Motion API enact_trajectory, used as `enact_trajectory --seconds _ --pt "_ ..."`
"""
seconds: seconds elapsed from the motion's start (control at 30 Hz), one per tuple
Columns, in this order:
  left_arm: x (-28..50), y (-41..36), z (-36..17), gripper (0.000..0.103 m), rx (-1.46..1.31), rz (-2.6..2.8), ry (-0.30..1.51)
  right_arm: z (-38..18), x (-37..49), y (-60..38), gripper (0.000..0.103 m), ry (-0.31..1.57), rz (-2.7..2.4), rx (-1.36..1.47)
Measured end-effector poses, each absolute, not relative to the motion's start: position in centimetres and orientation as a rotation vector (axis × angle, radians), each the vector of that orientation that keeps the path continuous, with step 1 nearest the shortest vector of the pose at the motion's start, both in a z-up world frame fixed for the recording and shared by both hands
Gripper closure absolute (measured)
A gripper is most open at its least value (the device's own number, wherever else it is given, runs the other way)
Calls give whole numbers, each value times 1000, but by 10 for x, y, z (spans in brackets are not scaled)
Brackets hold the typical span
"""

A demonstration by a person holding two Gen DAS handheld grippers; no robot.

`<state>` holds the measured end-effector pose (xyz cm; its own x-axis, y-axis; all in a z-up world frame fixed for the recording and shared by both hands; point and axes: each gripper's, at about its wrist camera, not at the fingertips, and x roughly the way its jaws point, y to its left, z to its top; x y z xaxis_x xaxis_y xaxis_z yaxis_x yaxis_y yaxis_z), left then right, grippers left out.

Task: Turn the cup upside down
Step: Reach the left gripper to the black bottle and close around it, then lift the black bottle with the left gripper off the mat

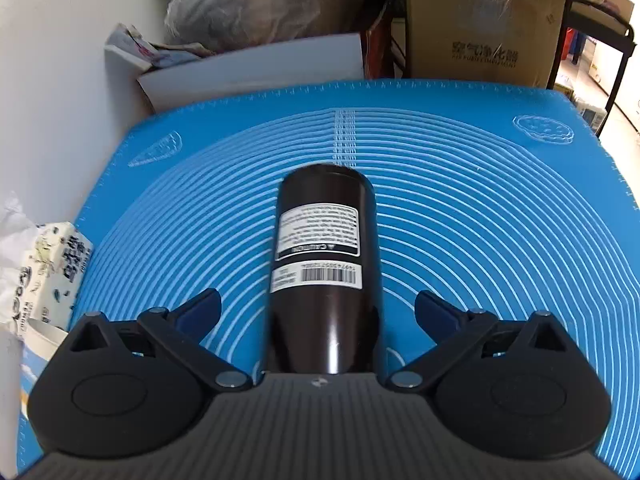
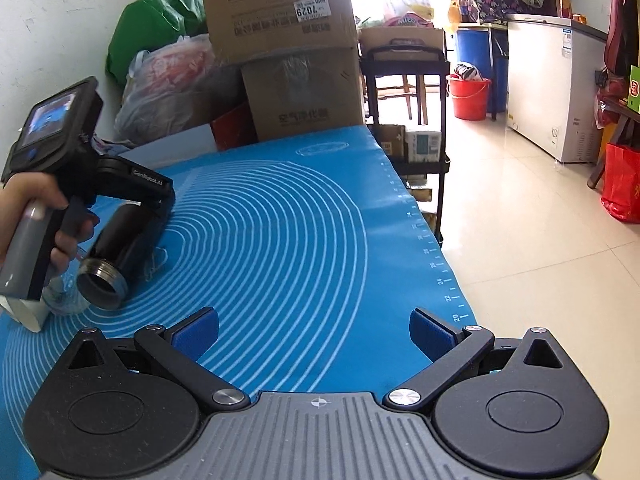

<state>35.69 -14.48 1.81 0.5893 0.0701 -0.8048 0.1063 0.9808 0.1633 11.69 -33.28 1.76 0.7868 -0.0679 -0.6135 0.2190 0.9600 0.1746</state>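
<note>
While the left gripper (image 1: 318,312) stood with its blue pads wide apart, the black cup (image 1: 326,264) lay between them on its side, neither pad touching its wall. The cup's closed base pointed away from the camera and its printed label faced up; from the right wrist view the same cup (image 2: 116,256) showed its threaded open mouth turned toward the near edge of the blue mat (image 2: 280,220), the left tool poised over its far end in the person's hand (image 2: 36,208). The right gripper (image 2: 314,334) hung over bare mat, well apart from the cup, its fingers likewise spread and holding nothing.

Judged from this, the flip looked unfinished: the cup rested lying down, neither upright nor mouth-down, and no grasp was in place. What seemed left was to close the left pads on the body, lift, turn the mouth downward and set it on the mat. Cardboard boxes (image 1: 480,20) and a plastic bag (image 1: 256,0) crowded the far edge behind.
</note>
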Motion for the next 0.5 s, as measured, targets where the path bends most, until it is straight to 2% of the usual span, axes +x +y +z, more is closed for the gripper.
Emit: enact_trajectory --seconds 0.07,0.13,0.2,0.23,0.3,0.5 --pt "361 -146 14 2 189 -29 970 14 117 -336 0 653 -159 248" --pt "365 -147 10 16 168 -41 1013 11 118 -338 0 661 -161 260" --pt "368 -147 4 21 169 -24 1047 9 117 -340 0 666 -162 267" --pt "368 -146 3 30 168 -16 1049 9 116 -341 0 665 -162 269" --pt "369 -141 3 34 139 -7 1054 10 114 -341 0 658 -163 267" --pt "367 -135 7 35 130 -30 1050 14 113 -338 0 643 -167 257"
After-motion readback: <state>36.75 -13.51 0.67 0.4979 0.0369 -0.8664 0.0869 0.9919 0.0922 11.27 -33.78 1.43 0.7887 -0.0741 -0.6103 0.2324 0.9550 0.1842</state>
